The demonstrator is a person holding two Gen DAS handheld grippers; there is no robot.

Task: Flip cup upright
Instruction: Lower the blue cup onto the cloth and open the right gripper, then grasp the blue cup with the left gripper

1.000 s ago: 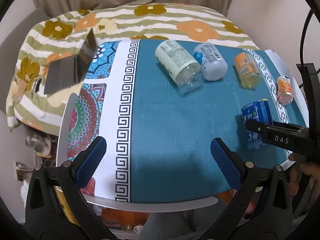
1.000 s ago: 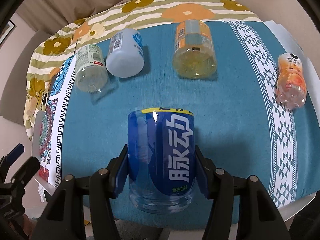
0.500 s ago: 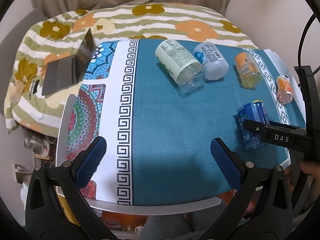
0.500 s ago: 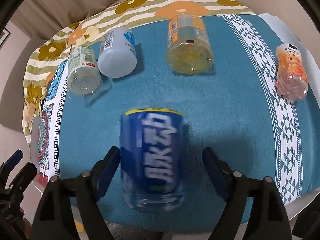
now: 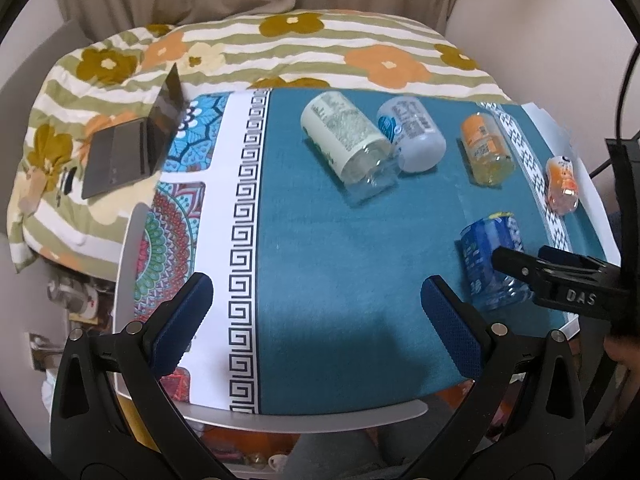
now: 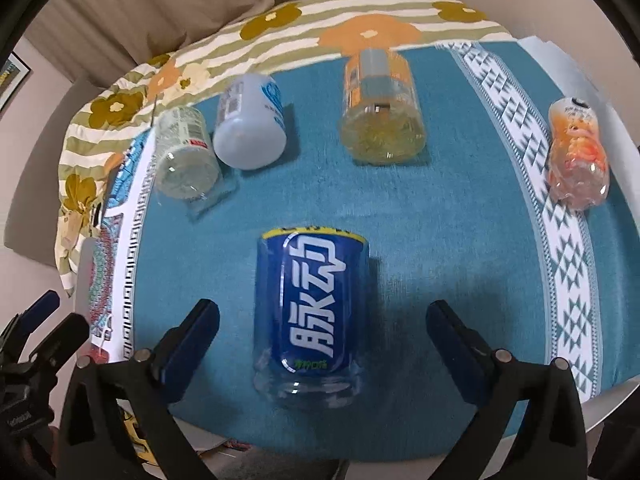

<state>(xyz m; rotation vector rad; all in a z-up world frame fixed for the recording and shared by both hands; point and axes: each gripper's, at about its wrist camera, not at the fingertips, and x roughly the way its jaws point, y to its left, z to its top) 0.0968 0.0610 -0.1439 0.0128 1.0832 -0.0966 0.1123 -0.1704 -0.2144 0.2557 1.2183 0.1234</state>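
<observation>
A clear cup with a blue label [image 6: 312, 312] lies on its side on the teal cloth, its clear base toward the camera. It also shows in the left wrist view [image 5: 490, 264]. My right gripper [image 6: 322, 340] is open, its fingers on either side of the cup with gaps and not touching it. My left gripper [image 5: 316, 320] is open and empty over the near middle of the table, left of the cup.
Several other cups lie on their sides further back: a clear one with a white label [image 6: 184, 156], a white one [image 6: 250, 128], an orange-labelled one [image 6: 380, 116] and an orange one [image 6: 578, 160] by the right edge. A laptop [image 5: 136, 144] sits on the floral bedding.
My right gripper opened and let go of the blue cup, which now lies on the cloth. The gripper drew back a little. The left gripper barely moved.
</observation>
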